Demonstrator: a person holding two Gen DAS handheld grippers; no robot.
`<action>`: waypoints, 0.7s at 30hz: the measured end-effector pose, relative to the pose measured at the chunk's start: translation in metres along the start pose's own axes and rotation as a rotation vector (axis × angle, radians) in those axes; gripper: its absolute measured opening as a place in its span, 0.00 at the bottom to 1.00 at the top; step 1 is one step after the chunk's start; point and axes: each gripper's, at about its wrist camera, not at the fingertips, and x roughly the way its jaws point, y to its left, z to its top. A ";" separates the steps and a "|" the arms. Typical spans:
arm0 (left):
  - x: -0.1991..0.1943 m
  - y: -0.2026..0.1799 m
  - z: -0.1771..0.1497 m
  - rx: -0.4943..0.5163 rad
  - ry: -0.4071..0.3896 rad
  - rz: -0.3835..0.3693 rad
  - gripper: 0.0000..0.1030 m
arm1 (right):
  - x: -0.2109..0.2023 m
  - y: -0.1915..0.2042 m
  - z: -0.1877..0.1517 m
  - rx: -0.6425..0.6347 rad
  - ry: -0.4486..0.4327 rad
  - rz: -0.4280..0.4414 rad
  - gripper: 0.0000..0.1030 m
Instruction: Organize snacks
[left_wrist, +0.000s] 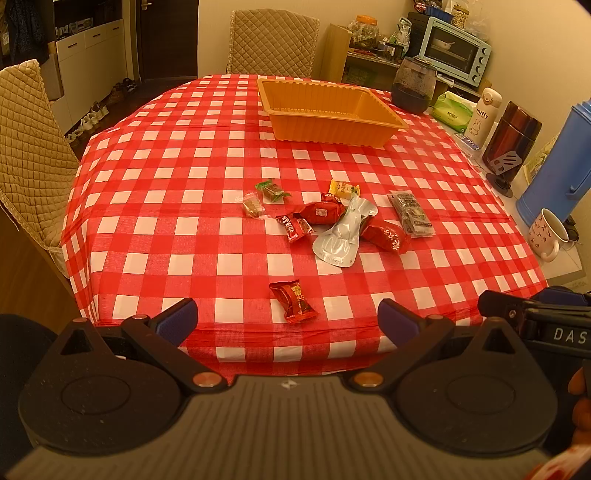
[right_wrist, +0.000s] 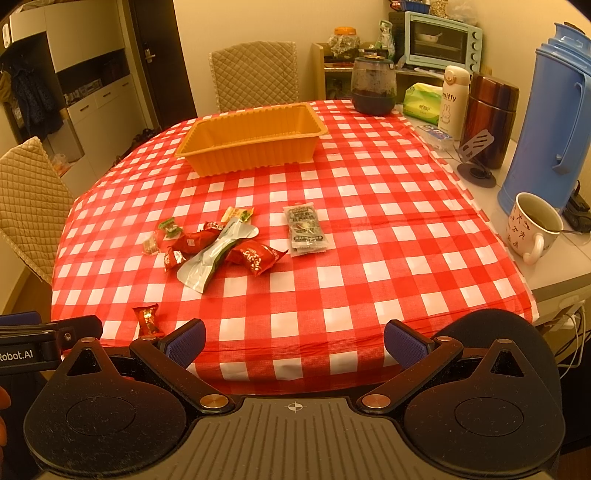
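Note:
An empty orange tray (left_wrist: 373, 122) (right_wrist: 221, 162) stands at the far side of the red-checked table. Mid-table lies a cluster of wrapped snacks: a silver pouch (left_wrist: 341, 232) (right_wrist: 214, 254), red packets (left_wrist: 319, 213) (right_wrist: 256, 256), a grey packet (left_wrist: 412, 213) (right_wrist: 306, 229), a yellow one (left_wrist: 343, 188) (right_wrist: 238, 213), green and brown sweets (left_wrist: 272, 190) (right_wrist: 170, 227). One red snack (left_wrist: 293, 301) (right_wrist: 147, 319) lies alone near the front edge. My left gripper (left_wrist: 287, 321) hovers open just before it. My right gripper (right_wrist: 294, 341) is open over the front edge, holding nothing.
Along the right stand a blue jug (right_wrist: 550, 122), a mug (right_wrist: 532, 227), a dark canister (right_wrist: 489, 114), a white bottle (right_wrist: 452, 99), tissues (right_wrist: 423, 103) and a dark jar (right_wrist: 373, 86). Quilted chairs stand at the left (left_wrist: 29, 155) and far side (left_wrist: 275, 42).

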 end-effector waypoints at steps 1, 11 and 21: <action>0.000 0.000 0.000 0.000 0.001 0.000 1.00 | 0.000 0.000 0.000 0.000 0.000 0.001 0.99; 0.000 0.000 0.000 0.000 0.001 -0.001 1.00 | 0.000 0.000 0.000 0.000 -0.002 0.001 0.99; 0.000 0.002 0.000 -0.008 -0.004 0.007 1.00 | 0.001 -0.001 -0.002 0.007 -0.024 -0.002 0.99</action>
